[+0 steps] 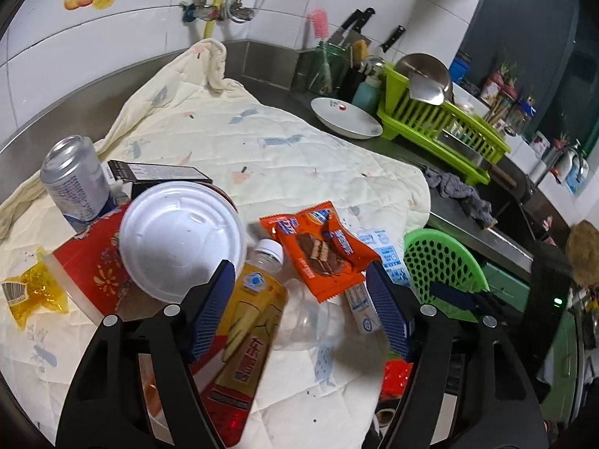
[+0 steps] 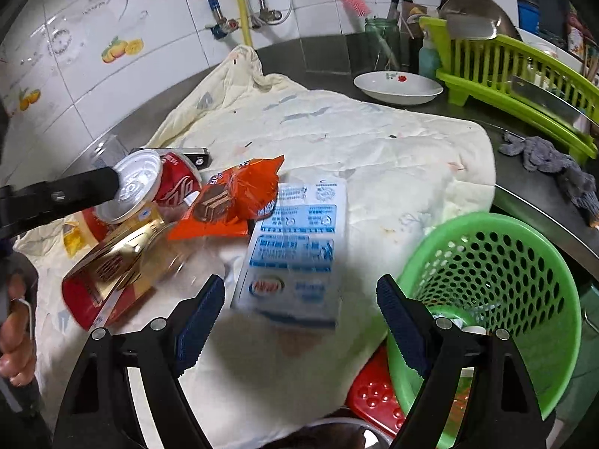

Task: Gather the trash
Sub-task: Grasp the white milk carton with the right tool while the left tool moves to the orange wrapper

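Trash lies on a cream cloth (image 1: 262,142). My left gripper (image 1: 299,310) is open above a yellow-labelled plastic bottle (image 1: 247,321) and an orange wafer wrapper (image 1: 322,250). A white-lidded red cup (image 1: 176,239), a silver can (image 1: 75,179) and a yellow wrapper (image 1: 33,295) lie to its left. My right gripper (image 2: 299,321) is open and empty just above a blue-and-white milk carton (image 2: 299,247). The wrapper (image 2: 236,198), the bottle (image 2: 119,262) and a red cola can (image 2: 157,183) show to its left. A green perforated basket (image 2: 498,292) stands at the right.
A white dish (image 2: 397,88), a green dish rack (image 2: 524,75) with metal ware, a knife jar (image 2: 385,37) and a grey rag (image 2: 554,164) sit on the steel counter behind. Pipes run down the tiled wall. A red item (image 2: 374,396) lies under the basket.
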Available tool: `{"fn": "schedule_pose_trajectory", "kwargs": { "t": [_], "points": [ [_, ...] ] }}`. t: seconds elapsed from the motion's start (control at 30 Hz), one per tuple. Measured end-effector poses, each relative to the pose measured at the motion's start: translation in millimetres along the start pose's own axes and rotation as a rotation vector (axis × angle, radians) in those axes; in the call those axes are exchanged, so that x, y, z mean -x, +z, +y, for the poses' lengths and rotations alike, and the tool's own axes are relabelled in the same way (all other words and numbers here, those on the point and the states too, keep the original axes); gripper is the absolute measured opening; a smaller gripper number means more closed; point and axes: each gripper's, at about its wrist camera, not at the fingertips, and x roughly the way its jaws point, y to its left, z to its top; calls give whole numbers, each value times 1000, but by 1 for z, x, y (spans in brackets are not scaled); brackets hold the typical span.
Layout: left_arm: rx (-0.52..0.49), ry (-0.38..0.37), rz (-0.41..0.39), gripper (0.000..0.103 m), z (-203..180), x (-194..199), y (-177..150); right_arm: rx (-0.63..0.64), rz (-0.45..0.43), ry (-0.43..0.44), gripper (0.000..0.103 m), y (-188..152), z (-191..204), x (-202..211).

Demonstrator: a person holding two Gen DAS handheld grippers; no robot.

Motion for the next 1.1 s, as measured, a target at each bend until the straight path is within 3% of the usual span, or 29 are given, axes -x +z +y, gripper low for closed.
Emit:
{"fn": "schedule_pose_trajectory", "kwargs": {
  "t": [0.2,0.33,0.4,0.67,1.1],
  "points": [
    [1,-16,3,71,-2,-1,4,4,50,-23,80,9,5,-29],
    [-17,-24,17,71,-10,-7,9,-25,66,-6,67,11,0,-37],
    [-13,-31,32,71,-13,-13,11,-34,62,-5,66,11,-2,-37],
    [32,-43,105,71,-17,-43,14,-36,38,-10,66,2,-13,-24],
    [3,-11,182,71,-40,-86,24,-66,-24,-27,64,-16,-46,20]
  ]
}}
